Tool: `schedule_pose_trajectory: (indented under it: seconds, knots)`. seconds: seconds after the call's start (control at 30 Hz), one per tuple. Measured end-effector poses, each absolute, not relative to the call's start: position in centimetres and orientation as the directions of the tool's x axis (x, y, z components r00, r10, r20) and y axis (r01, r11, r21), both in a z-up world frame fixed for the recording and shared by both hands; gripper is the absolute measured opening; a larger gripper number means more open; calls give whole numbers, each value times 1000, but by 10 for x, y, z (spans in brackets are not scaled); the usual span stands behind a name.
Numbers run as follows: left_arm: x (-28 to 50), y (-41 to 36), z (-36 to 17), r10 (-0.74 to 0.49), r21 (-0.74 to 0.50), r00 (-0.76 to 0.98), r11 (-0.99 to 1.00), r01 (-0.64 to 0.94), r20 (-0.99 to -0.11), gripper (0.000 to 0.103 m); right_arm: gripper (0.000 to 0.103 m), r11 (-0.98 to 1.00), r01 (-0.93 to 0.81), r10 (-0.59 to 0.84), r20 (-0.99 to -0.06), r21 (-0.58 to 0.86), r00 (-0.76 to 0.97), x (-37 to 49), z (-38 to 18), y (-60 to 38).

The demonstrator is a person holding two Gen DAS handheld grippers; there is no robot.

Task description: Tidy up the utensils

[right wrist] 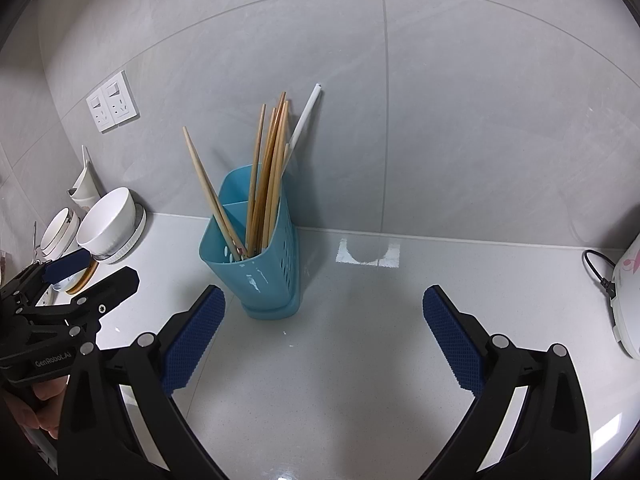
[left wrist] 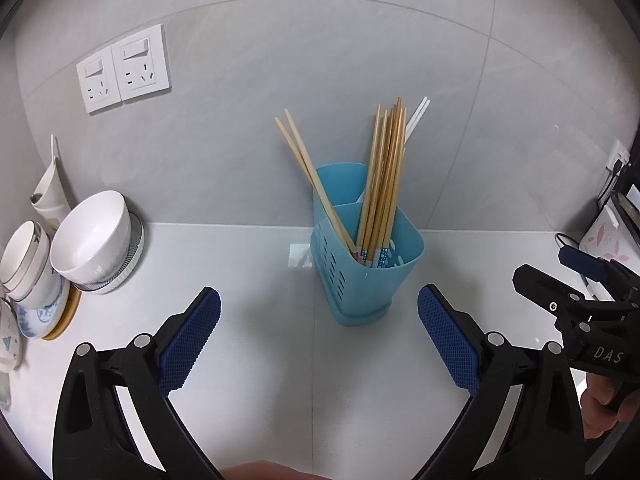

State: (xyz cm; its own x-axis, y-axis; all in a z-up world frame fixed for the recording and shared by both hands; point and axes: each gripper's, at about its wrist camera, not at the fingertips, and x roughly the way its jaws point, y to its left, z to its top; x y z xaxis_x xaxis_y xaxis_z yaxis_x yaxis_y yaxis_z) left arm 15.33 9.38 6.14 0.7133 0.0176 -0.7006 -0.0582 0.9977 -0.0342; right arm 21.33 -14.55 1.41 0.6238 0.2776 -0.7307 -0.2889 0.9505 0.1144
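Observation:
A blue plastic utensil holder (left wrist: 366, 276) (right wrist: 260, 276) stands on the white counter against the grey wall. It has two compartments. Several wooden chopsticks (left wrist: 384, 176) (right wrist: 266, 176) stand in its front compartment, two of them leaning left. A white pair (left wrist: 416, 118) (right wrist: 306, 114) rises from the back compartment. My left gripper (left wrist: 320, 312) is open just in front of the holder, nothing between its blue pads. My right gripper (right wrist: 324, 312) is open too, with the holder just beyond its left finger (right wrist: 196, 340). Each gripper shows at the edge of the other's view.
Stacked white bowls (left wrist: 94, 240) (right wrist: 110, 228) and patterned dishes (left wrist: 32, 300) crowd the counter's left end below a double wall socket (left wrist: 124, 68) (right wrist: 112, 108). A white appliance (right wrist: 628, 296) with a black cord (right wrist: 598, 272) stands at the right edge.

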Motion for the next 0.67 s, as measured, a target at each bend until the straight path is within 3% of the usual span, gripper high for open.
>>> schedule_pose_trajectory:
  seconds: [0.67]
  knots:
    - [154, 96, 59, 20, -43, 707, 997, -71, -707, 97, 95, 950, -290, 277, -731, 113, 623, 212, 16, -145]
